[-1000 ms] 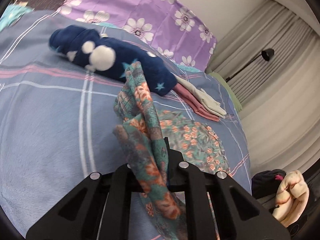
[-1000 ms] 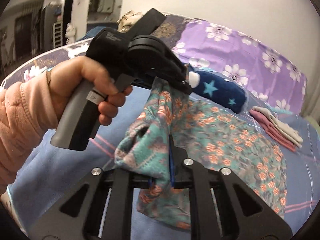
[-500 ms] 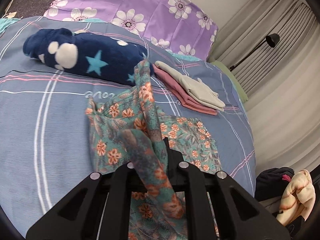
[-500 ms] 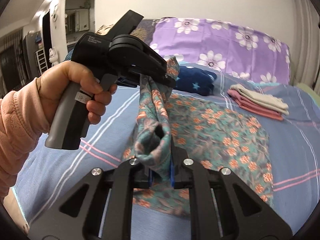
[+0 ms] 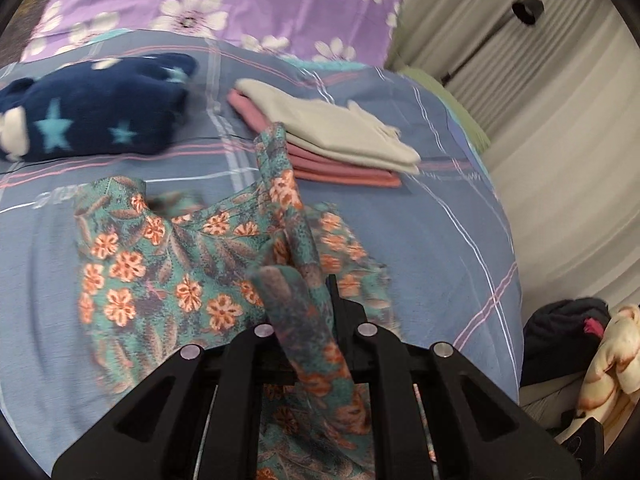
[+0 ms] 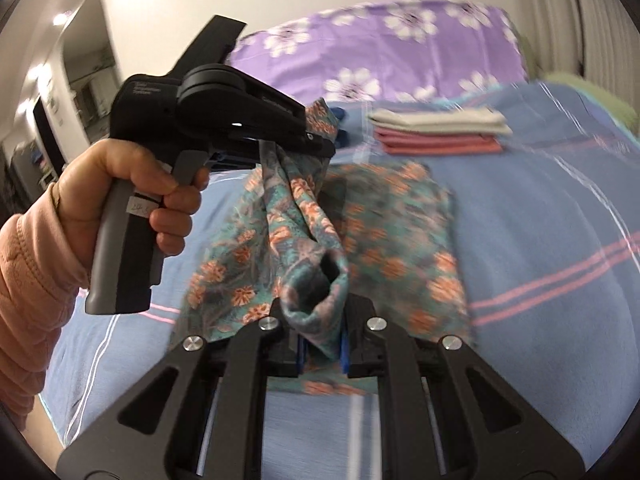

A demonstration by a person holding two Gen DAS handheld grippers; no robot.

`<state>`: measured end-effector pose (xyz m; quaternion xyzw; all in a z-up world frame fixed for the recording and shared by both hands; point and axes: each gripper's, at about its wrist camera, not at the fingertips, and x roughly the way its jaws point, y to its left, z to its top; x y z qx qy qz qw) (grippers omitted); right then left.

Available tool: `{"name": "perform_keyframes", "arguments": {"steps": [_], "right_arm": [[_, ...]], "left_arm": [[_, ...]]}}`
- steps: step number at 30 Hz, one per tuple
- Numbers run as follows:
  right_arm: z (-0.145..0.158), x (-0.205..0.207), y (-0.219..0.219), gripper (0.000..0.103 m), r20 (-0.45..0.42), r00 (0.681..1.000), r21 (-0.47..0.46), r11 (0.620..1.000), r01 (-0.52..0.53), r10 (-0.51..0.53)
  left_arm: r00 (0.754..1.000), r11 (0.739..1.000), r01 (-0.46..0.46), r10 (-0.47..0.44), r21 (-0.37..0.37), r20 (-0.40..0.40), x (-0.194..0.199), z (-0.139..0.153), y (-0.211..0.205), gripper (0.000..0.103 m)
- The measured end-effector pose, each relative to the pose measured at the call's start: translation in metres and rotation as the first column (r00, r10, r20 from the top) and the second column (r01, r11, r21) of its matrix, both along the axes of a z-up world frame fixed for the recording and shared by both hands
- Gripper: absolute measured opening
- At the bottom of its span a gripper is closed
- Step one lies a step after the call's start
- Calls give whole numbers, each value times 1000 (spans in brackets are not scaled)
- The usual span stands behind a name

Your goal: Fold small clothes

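On the blue striped bed [image 5: 460, 216] lies the flowery green cloth [image 5: 160, 264], the small piece of clothing being folded. Part of it is spread flat on the bed and part is lifted up. The left hand-held gripper [image 5: 316, 320] is pinching one bunched edge of the cloth, with its jaws pressed tight on it. The right hand-held gripper [image 6: 322, 344] is pinching another bunched edge the same way. In the right wrist view you can see a person's hand [image 6: 120, 200] in a pink sleeve [image 6: 28, 300] gripping the handle of the left one. The two held edges sit close together, above the flat part. It looks like the step is to carry the lifted edge over and lay it on the flat half. To do that well, I think both grippers should stay level with each other, keep the edge pulled straight between them, and lower it so the edges match up. Letting go too soon could leave a lumpy fold. Farther up the bed, well apart from the cloth, sits a neat stack of folded clothes [image 5: 332, 140], grey on pink. Beside that is a dark blue starry plush [image 5: 88, 120], and behind it a purple flower pillow [image 5: 224, 4].
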<state>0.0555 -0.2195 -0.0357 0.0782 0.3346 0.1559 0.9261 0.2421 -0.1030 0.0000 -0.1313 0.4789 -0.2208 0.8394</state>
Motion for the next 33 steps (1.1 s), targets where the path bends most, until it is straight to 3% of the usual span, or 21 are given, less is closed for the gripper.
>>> {"name": "perform_keyframes", "arguments": {"steps": [6,10,13,14,17,21,23,27,33], "right_arm": [[-18,5,-39,12,-58,996,38,997,72,-69],[-38,6,-60,12,-149,987,126,989,82,-63],[-47,5,-68,12,-181,982,172,981,89,-57],[-48,5,-70,12,-183,982,181,980,88,-54],[-50,4,-73,12,-188,981,198,976,86,-48],[-51,3,-79,12,-197,979,228,970,88,-42],[-52,3,-84,12,-208,978,247,965,88,-36],[-51,11,-93,13,-232,972,291,953,88,-19],[-51,16,-100,15,-266,964,316,944,95,-8]], "left_arm": [[998,994,62,-60,95,-15,17,-15,-54,11],[995,987,94,-95,133,5,16,-16,-70,32],[981,979,155,-168,133,92,-2,6,-70,55],[975,975,169,-187,145,121,-9,12,-69,59],[959,960,149,-199,239,200,-36,30,-56,71],[950,941,121,-202,317,238,-79,34,-29,72],[946,916,112,-218,385,242,-113,26,-14,80],[947,873,110,-238,475,217,-174,-1,10,80],[948,843,114,-250,526,195,-225,-33,23,81]]}}
